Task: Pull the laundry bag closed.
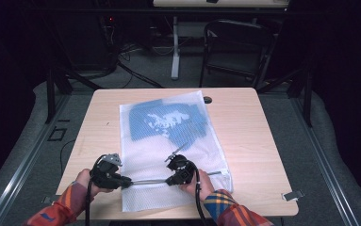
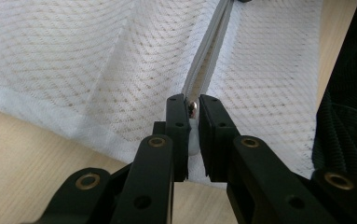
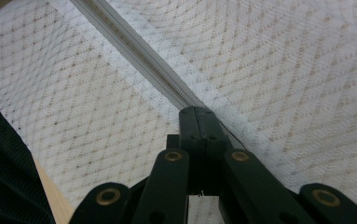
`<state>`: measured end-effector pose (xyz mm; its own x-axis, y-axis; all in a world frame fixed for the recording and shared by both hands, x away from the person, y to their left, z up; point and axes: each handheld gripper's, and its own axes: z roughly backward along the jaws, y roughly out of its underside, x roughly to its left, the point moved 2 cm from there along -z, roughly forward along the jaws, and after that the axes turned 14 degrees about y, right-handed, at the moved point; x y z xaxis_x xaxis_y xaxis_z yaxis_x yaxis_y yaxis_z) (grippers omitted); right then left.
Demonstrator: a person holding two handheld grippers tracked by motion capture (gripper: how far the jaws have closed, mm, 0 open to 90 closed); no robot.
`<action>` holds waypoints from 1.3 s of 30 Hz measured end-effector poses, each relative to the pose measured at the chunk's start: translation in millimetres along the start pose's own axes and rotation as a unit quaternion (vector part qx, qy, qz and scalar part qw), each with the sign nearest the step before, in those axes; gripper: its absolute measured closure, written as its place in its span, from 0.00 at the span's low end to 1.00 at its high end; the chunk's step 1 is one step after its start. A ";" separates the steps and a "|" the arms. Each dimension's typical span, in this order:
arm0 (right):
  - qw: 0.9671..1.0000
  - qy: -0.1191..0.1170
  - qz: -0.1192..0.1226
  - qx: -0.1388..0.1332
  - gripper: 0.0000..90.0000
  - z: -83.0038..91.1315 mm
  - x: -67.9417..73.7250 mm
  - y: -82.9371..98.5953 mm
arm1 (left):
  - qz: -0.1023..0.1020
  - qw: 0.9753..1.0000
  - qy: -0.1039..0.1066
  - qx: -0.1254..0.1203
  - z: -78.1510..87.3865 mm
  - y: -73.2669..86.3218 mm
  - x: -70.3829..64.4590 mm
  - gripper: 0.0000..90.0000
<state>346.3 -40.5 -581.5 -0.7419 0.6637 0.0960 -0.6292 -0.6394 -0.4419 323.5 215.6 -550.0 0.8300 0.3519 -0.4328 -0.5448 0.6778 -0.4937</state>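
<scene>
A white mesh bag (image 1: 178, 155) lies flat on the wooden table (image 1: 258, 141), with a blue cloth (image 1: 168, 123) inside its far half. A grey zipper (image 1: 147, 181) runs along the bag's near edge. My left gripper (image 1: 127, 182) is at the zipper's left end. In the left gripper view it (image 2: 192, 106) is shut on the small metal zipper pull (image 2: 193, 110), and the zipper tape (image 2: 209, 51) stretches away from it. My right gripper (image 1: 168, 180) sits farther right along the zipper (image 3: 134, 51). In the right gripper view its jaws (image 3: 198, 113) are shut on the zipper tape and mesh.
A small dark round object (image 1: 208, 99) rests near the table's far edge. A black chair (image 1: 237, 47) and a white table leg (image 1: 175, 47) stand beyond the table. A metal clip (image 1: 293, 194) sits at the near right corner. Bare wood lies on both sides of the bag.
</scene>
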 end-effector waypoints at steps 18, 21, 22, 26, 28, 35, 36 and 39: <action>1.000 -0.004 0.012 -0.004 1.00 0.8 -2.0 1.9 | 0.014 1.000 -0.012 -0.010 12.9 10.8 1.6 0.92; 1.000 -0.002 0.010 -0.009 1.00 0.5 -1.3 2.6 | 0.018 1.000 -0.010 -0.008 14.4 15.3 3.3 0.92; 1.000 -0.001 0.011 -0.009 1.00 0.6 -0.9 2.5 | 0.020 1.000 -0.011 -0.008 14.8 16.2 3.7 0.92; 1.000 0.002 0.020 -0.005 1.00 1.6 -1.6 2.8 | 0.024 1.000 -0.010 -0.008 16.5 19.5 4.4 0.92; 1.000 0.003 0.016 -0.010 1.00 1.2 0.0 2.9 | 0.026 1.000 -0.009 -0.004 16.5 21.7 4.9 0.92; 1.000 -0.002 0.013 -0.016 1.00 0.7 -1.1 4.0 | 0.030 1.000 -0.006 0.004 16.4 26.5 7.4 0.92; 1.000 -0.001 0.016 -0.014 1.00 1.1 -1.5 4.0 | 0.030 1.000 -0.006 0.004 16.4 26.5 7.4 0.92; 1.000 0.003 0.016 -0.021 1.00 1.1 0.2 5.1 | 0.027 1.000 -0.007 0.007 13.6 25.4 7.5 0.92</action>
<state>342.7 -44.1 -582.8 -0.7602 0.6454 0.0750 -0.5942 -0.6439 -0.4820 317.5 244.3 -555.5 0.8014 0.3973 -0.4472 -0.5868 0.6672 -0.4587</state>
